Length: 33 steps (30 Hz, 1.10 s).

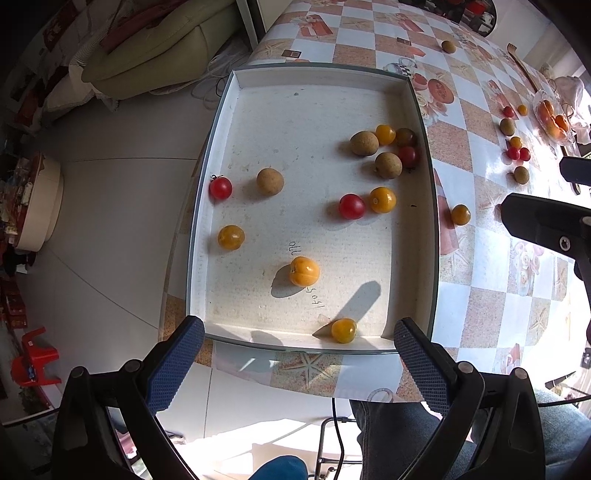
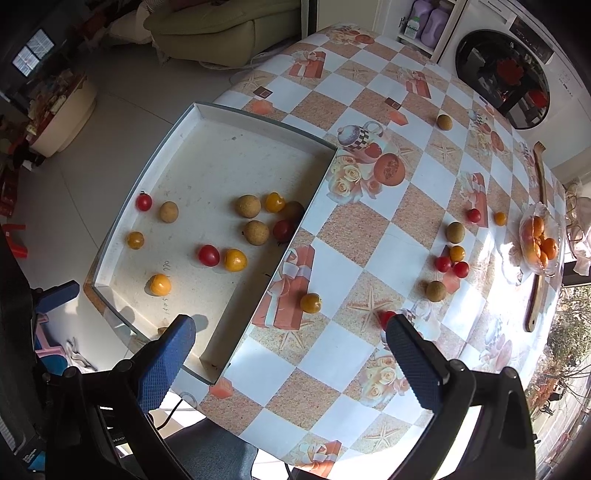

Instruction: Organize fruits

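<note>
A white shallow tray (image 1: 325, 77) (image 2: 258, 122) sits at the table's left edge and holds several red and yellow cherry tomatoes and brown longans. My left gripper (image 1: 299, 339) is open and empty above the tray's near rim, over a yellow tomato (image 1: 343, 330). My right gripper (image 2: 291, 332) is open and empty above the table beside the tray. A loose yellow tomato (image 2: 310, 302) (image 1: 460, 214) lies just right of the tray. A red tomato (image 2: 386, 318) peeks out beside the right finger (image 2: 413, 362). More tomatoes (image 2: 450, 260) and longans (image 2: 436, 290) lie farther right.
A checkered tablecloth (image 2: 369, 236) covers the table. A glass dish of oranges (image 2: 539, 243) and a wooden stick (image 2: 539, 236) lie at the far right. One longan (image 2: 444, 122) sits far back. A sofa (image 2: 221, 33) and washing machine (image 2: 517, 59) stand beyond.
</note>
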### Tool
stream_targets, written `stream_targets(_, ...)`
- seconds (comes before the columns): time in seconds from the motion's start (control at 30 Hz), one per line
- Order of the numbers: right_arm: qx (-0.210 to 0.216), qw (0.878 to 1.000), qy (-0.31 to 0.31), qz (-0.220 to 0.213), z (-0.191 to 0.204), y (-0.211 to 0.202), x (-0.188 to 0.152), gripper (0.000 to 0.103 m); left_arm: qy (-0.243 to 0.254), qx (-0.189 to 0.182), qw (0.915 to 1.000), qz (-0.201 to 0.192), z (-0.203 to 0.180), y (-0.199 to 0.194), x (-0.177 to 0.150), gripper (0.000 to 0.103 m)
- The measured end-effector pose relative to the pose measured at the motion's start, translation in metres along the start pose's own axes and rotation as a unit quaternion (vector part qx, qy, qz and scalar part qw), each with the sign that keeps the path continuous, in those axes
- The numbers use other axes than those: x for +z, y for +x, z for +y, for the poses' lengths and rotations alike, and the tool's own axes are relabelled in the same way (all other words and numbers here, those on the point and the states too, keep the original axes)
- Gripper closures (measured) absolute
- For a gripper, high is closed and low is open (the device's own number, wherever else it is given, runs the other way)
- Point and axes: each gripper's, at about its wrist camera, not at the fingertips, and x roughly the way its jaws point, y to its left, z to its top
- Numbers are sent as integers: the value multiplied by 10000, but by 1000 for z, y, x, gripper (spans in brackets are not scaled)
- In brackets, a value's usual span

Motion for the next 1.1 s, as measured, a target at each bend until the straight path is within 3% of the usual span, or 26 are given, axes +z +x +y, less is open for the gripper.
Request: stream_targets(1.1,50,10000,-12,81,-1,5,-1,0,42,50,9999,113,-2,6,1,0)
